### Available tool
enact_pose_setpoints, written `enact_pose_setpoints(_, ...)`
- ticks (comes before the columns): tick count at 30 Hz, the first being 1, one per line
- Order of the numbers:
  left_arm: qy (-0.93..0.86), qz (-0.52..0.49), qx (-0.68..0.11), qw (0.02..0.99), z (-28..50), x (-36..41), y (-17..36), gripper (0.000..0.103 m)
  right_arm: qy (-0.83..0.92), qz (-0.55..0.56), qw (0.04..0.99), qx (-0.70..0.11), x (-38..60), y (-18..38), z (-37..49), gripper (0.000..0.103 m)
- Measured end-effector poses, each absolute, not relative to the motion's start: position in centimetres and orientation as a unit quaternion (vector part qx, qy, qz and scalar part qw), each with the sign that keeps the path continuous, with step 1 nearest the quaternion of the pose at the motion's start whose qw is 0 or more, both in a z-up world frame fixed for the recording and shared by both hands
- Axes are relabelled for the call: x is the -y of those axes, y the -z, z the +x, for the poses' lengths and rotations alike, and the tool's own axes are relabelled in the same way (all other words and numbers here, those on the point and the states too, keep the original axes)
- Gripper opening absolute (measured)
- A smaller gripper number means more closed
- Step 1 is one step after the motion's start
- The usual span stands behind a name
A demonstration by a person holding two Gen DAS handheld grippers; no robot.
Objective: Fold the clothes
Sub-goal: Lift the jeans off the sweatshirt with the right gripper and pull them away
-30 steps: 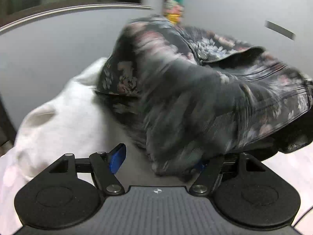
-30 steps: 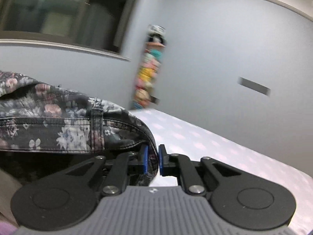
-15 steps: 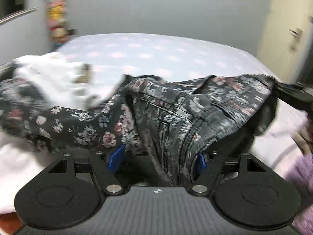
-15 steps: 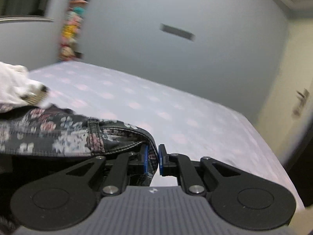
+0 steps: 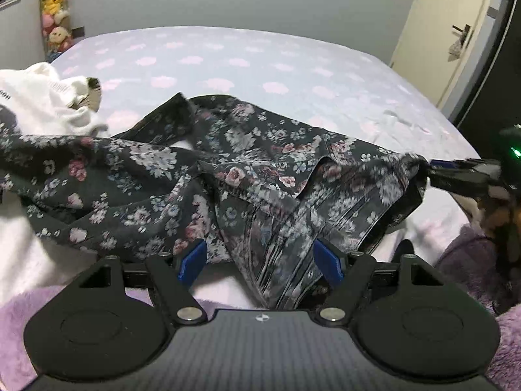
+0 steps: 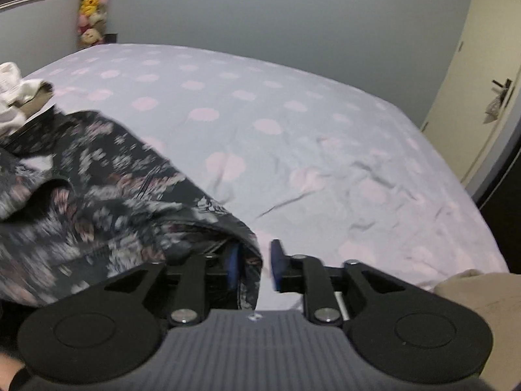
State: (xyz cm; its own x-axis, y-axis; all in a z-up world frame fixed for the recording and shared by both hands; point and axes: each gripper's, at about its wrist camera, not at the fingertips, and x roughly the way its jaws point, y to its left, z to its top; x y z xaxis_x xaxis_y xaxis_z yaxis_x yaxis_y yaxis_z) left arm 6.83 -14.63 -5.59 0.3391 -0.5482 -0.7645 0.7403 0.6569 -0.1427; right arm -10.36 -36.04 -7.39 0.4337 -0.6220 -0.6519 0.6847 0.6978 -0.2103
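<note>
A dark floral garment (image 5: 247, 176) lies crumpled across the near part of a bed (image 5: 260, 65) covered in a pale lilac sheet with pink spots. It stretches from the left, where it overlaps a white garment (image 5: 45, 101), to the right edge of the left wrist view.

The left gripper (image 5: 260, 259) stands wide, its blue pads (image 5: 192, 257) apart, with a hanging fold of the floral cloth between them; the pads do not appear to press on it.

The right gripper (image 6: 254, 265) has its jaws opening. The garment's edge drapes over the left blue pad, with a clear gap to the right pad, though blur makes the contact hard to judge.

Stuffed toys (image 6: 92, 9) hang at the far left wall, and a door (image 5: 456, 32) stands at the far right.
</note>
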Motion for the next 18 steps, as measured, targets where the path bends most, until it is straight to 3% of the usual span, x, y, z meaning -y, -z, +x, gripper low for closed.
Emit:
enact_pose_setpoints(12,0.373,0.139,-0.418,0.817,7.0,15.5,4.7,0.071,0.266,0.047,0.911,-0.313,29.6,3.1,-9.4,0.059)
enact_pose_setpoints(14,0.368,0.137,-0.418,0.819,7.2,15.2,4.7,0.071,0.217,0.062,0.923,-0.311,28.5,3.1,-8.3,0.07)
enact_pose_setpoints(18,0.354,0.133,-0.418,0.826,7.6,14.2,4.4,0.071,0.138,0.067,0.934,-0.323,26.6,4.0,-4.8,0.075)
